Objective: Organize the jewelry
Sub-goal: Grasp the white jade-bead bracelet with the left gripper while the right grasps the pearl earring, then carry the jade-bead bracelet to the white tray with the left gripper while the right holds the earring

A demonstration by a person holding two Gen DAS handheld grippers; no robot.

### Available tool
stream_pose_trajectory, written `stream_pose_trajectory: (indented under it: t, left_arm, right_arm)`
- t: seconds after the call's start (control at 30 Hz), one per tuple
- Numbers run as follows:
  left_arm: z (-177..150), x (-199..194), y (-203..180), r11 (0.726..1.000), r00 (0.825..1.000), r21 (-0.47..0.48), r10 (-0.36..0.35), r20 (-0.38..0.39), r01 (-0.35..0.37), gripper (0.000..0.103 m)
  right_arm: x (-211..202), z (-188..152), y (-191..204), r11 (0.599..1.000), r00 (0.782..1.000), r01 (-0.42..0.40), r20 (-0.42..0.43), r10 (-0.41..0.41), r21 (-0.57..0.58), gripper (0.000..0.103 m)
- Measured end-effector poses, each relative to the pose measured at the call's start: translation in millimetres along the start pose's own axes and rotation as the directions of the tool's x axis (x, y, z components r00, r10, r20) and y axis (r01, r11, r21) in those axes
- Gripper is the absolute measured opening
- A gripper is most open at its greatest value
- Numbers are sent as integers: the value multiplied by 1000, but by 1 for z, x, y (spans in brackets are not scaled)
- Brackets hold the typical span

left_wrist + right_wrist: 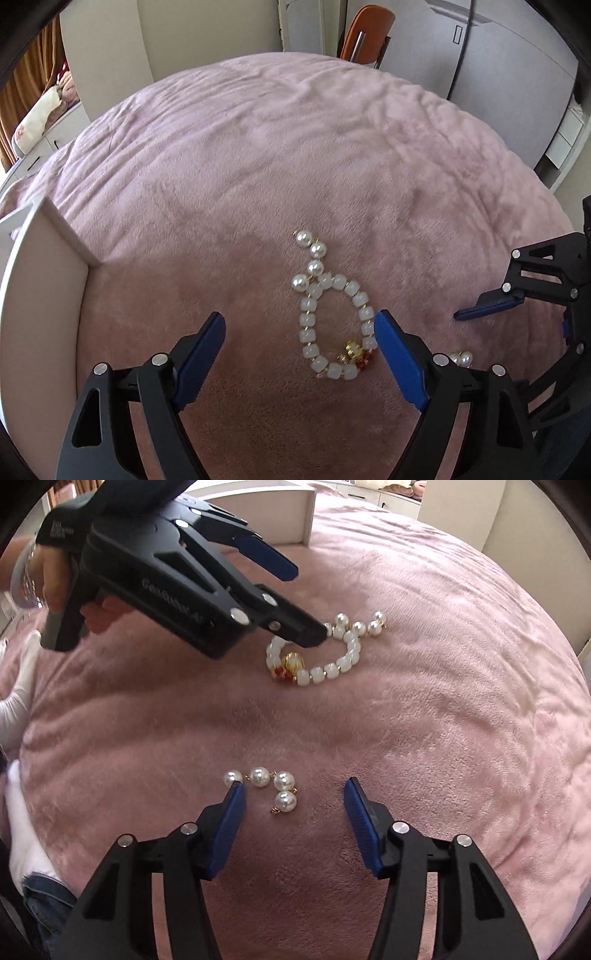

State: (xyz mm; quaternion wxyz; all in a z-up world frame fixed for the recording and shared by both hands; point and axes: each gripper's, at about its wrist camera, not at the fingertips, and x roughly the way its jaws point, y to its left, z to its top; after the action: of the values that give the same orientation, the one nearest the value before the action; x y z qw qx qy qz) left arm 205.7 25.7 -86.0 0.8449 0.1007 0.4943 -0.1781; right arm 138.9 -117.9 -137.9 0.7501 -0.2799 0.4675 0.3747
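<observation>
A bracelet (334, 325) of white beads with a gold bead and red bits lies on the pink blanket (258, 166). My left gripper (301, 319) is open and straddles it without touching; the loop lies nearer the right-hand finger. A short pearl string (314, 254) lies across the bracelet's far end. In the right wrist view my right gripper (293, 788) is open around a second pearl string (273, 782), whose end pearl sits at the left fingertip. Farther back there, the left gripper (304, 603) hovers over the bracelet (325, 664).
A white open box (48, 258) stands on the blanket to the left, seen also as the box (295, 513) at the far edge. One blue finger (491, 305) of my right gripper shows at the right. A person's white sleeve (22, 686) lies at the left. An orange chair (365, 33) stands beyond.
</observation>
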Motion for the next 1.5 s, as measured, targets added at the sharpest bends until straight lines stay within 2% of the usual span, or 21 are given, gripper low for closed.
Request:
stream_pose_trajectory:
  t: [0.2,0.4,0.5,0.57,0.7,0.87,0.93,1.0,1.07,1.1,1.3,1.5]
  left_arm:
    - [-11,14,7,1000,998,-6,23,-51,-23,83]
    - [-14,17,8,1000,999,-6,6,-44,-6,78]
    - [-12,20,11,999,999,-33,-21,-47,20,72]
    - [-8,23,16,997,998,-62,-39,-57,35,69]
    - [0,24,25,993,997,-103,-59,-56,53,51]
    - [2,27,28,990,995,-121,-81,-59,73,36]
    - [2,28,25,990,994,-112,-92,-62,85,24]
    - [3,30,20,990,991,-97,-112,-71,105,15]
    - [3,31,15,990,990,-86,-119,-75,113,15]
    - [3,31,12,989,989,-80,-127,-76,121,15]
    - [3,25,2,985,984,-67,-162,-70,157,15]
    - [2,8,10,978,983,-108,-181,-36,176,15]
  right_arm:
    - [1,-2,0,1000,1000,-1,-6,2,10,51]
    - [3,0,-7,1000,1000,-10,-6,10,20,48]
    - [3,2,-8,999,1000,-25,-4,25,29,38]
    - [2,3,-9,999,999,-33,-2,33,40,37]
    - [1,3,-14,995,998,-65,3,65,71,30]
    - [-2,2,-17,992,996,-88,9,87,91,23]
    - [-3,1,-17,991,995,-101,10,100,93,20]
    - [-3,0,-15,990,994,-106,9,106,90,17]
    - [-3,0,-14,989,993,-117,10,117,95,16]
    - [-1,1,-13,987,992,-124,10,123,98,12]
    - [-2,2,-12,981,988,-153,27,151,121,12]
    - [-17,2,-18,974,984,-172,74,162,148,12]
